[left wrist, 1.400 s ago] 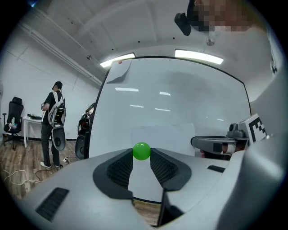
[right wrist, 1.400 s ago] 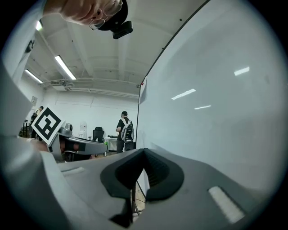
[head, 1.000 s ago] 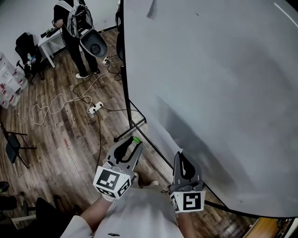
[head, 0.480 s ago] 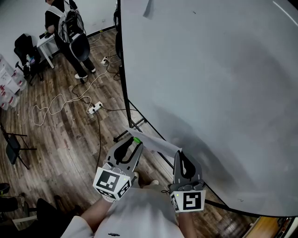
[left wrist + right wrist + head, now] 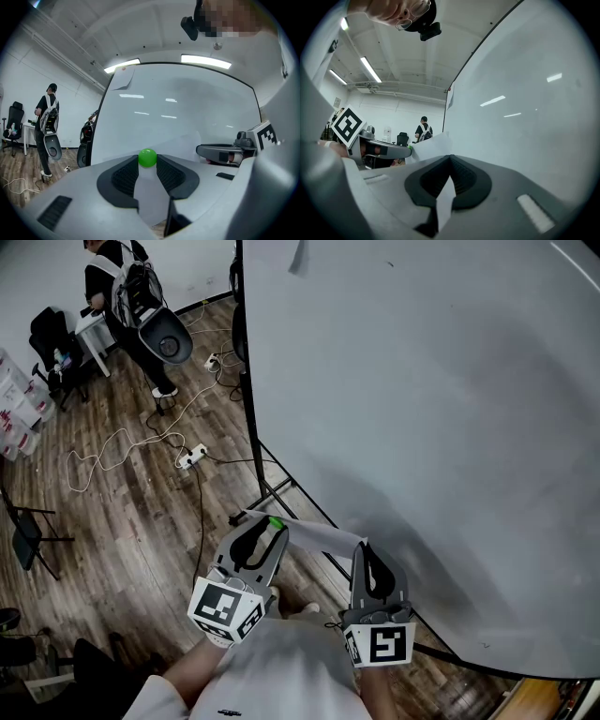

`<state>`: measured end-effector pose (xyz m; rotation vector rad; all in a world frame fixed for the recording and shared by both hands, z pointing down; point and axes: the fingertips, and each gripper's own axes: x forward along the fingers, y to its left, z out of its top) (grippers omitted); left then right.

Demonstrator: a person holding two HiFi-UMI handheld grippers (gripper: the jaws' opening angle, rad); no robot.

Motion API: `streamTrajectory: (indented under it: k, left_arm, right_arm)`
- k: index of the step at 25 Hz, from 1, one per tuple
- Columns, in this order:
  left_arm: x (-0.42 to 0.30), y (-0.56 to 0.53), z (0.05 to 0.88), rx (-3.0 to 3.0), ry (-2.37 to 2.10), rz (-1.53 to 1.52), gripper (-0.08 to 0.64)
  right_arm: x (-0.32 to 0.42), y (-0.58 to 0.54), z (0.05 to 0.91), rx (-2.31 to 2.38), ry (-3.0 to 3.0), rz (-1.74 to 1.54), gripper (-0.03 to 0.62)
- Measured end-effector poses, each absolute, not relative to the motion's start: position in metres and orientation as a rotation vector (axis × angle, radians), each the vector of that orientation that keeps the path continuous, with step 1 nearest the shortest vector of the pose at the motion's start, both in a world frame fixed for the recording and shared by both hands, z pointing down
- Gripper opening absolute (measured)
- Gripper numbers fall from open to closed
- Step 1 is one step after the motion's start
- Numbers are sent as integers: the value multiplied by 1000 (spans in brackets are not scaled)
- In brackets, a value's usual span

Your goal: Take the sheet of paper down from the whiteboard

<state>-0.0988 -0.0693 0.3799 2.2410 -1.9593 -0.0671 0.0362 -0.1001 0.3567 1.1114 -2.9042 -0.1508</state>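
Two grippers hold the sheet of paper between them. The left gripper is clamped on its left end, and the right gripper is pinched on its right end. In each gripper view the jaws are pressed together with a strip of white paper caught between them. A green ball sits at the left gripper's jaw tips.

The parts of the sheet inside the jaws are covered. From the head view the right gripper's body hides its own tips. The sheet's far edge lies close to the whiteboard, just ahead of both grippers, and I cannot tell whether it touches. The board's right and lower edges run out of frame. A small scrap of paper hangs at its top, far above the grippers and partly cut off.

The board fills the space ahead and to the right of the right gripper. The stand's dark legs angle across just beyond the left gripper. To that gripper's left lies wooden floor, crossed by a cable and power strip. A person with a backpack stands well off beyond.
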Motion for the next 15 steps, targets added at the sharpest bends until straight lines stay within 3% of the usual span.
streamTrajectory:
  k: [15]
  left_arm:
    - [-92, -73, 380, 2255, -1961, -52, 124]
  right_arm:
    - [43, -105, 356, 1124, -2913, -157, 9]
